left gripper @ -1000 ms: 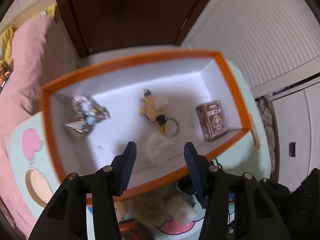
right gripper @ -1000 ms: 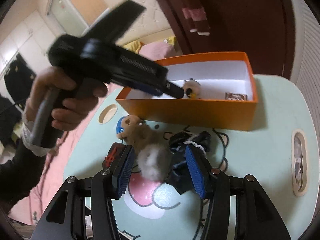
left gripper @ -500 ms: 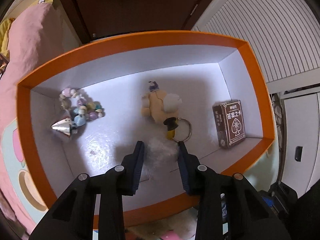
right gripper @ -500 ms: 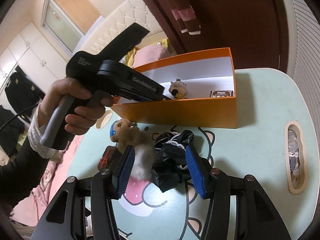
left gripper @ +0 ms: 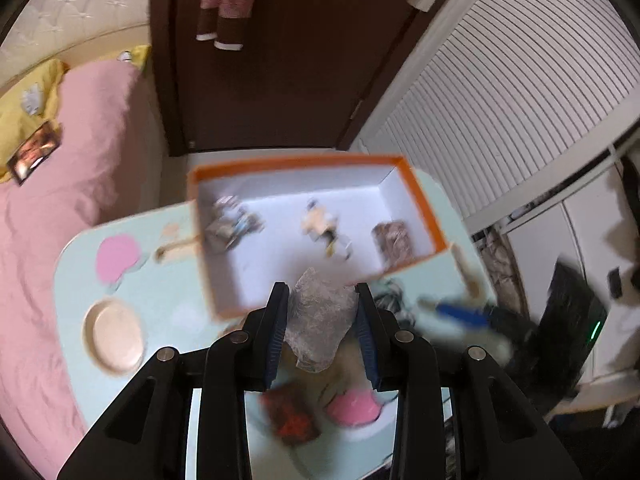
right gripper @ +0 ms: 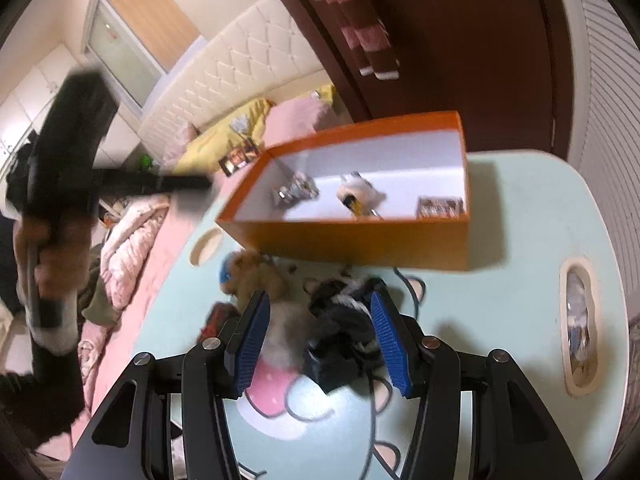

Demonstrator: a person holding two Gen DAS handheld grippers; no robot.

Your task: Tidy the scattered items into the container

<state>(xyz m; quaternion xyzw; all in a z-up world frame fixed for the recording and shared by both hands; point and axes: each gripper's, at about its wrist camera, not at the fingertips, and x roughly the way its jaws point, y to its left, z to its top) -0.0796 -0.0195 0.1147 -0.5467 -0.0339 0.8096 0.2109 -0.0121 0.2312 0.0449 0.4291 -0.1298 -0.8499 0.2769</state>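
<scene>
The orange box [left gripper: 420, 196] with a white inside stands on the pale green table; it also shows in the right wrist view [right gripper: 360, 240]. Inside lie a bead bracelet [left gripper: 230, 226], a small plush keychain [left gripper: 324, 226] and a card deck [left gripper: 394, 240]. My left gripper [left gripper: 322, 326] is shut on a crumpled clear plastic wad [left gripper: 320, 320], held above the box's near edge. My right gripper [right gripper: 320, 340] is open, low over a black cloth bundle [right gripper: 344, 332] and a furry plush toy [right gripper: 256, 276] in front of the box.
A red-black item [left gripper: 294, 416] lies on the table near the plush. The table [right gripper: 540, 240] has cup recesses [left gripper: 114, 334] and a slot with small things [right gripper: 578, 320]. A pink-covered bed [left gripper: 60, 160] is to the left, a dark door behind.
My left gripper has pulled back and up from inside the box, still shut on the plastic wad. My right gripper has dropped closer around the black bundle and plush.
</scene>
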